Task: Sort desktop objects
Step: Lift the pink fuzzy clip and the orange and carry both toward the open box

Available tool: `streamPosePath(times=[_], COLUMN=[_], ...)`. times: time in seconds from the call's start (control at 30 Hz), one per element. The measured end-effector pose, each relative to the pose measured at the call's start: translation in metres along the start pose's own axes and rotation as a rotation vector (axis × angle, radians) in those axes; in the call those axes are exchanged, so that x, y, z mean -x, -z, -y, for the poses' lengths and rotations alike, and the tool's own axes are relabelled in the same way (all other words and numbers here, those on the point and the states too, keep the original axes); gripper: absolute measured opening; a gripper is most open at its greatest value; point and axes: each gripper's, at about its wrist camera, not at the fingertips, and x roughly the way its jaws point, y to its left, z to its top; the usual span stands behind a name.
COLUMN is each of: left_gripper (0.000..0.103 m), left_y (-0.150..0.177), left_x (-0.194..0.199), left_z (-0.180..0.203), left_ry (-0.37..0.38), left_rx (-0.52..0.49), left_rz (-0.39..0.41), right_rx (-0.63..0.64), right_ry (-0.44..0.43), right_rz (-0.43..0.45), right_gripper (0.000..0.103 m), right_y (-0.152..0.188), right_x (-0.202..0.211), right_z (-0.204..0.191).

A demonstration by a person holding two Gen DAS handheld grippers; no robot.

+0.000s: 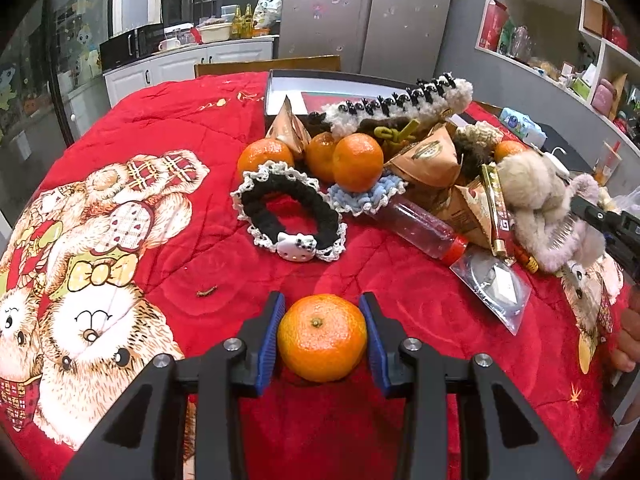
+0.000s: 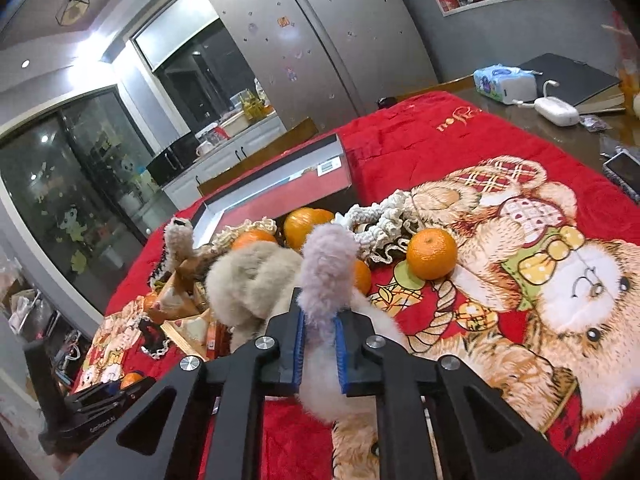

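Observation:
My left gripper (image 1: 322, 303) is shut on a tangerine (image 1: 322, 340), its blue pads pressing both sides just above the red blanket (image 1: 180, 128). My right gripper (image 2: 321, 307) is shut on a fluffy lilac hair clip (image 2: 328, 260), which sticks up between the pads. In the left wrist view that lilac clip (image 1: 560, 236) sits at the right edge of the pile, held by the right gripper (image 1: 588, 212). The pile also holds more tangerines (image 1: 357, 162), a black scrunchie with a white cat charm (image 1: 288, 208), a beige fluffy clip (image 2: 252, 276) and a lone tangerine (image 2: 432, 253).
An open dark box (image 1: 280, 88) stands behind the pile. A clear bottle with a red cap (image 1: 420, 226), brown pyramid packets (image 1: 432, 160), a plastic bag (image 1: 494, 284) and a long white fluffy clip (image 1: 400, 102) lie among the objects. A tissue pack (image 2: 504, 80) and a phone (image 2: 626, 170) lie beyond the blanket.

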Motion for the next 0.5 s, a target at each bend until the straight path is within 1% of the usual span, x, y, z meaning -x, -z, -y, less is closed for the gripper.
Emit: streamPosePath(times=[0.03, 0.2, 0.37, 0.43, 0.47, 0.5], left_gripper=[0.039, 0.039, 0.039, 0.039, 0.039, 0.039], left_y=[0.004, 0.006, 0.01, 0.007, 0.008, 0.008], left_x=[0.009, 0.03, 0.046, 0.051, 0.051, 0.055], left_z=[-0.005, -0.006, -0.003, 0.001, 0.005, 0.004], left_ry=[0.0, -0.002, 0.051, 0.057, 0.032, 0.038], left_rx=[-0.002, -0.039, -0.041, -0.045, -0.018, -0.018], left_rz=[0.008, 0.067, 0.076, 0.084, 0.092, 0.098], right_rx=[-0.001, 0.004, 0.015, 0.017, 0.019, 0.02], right_ry=[-0.002, 0.004, 0.0, -0.002, -0.006, -0.006], right_rz=[0.008, 0.049, 0.076, 0.082, 0.086, 0.091], right_gripper=[0.012, 0.012, 0.012, 0.012, 0.012, 0.012], right_y=[0.0, -0.003, -0.005, -0.005, -0.004, -0.003], right_x=[0.005, 0.027, 0.046, 0.052, 0.055, 0.058], right_z=[-0.001, -0.004, -0.01, -0.013, -0.014, -0.016])
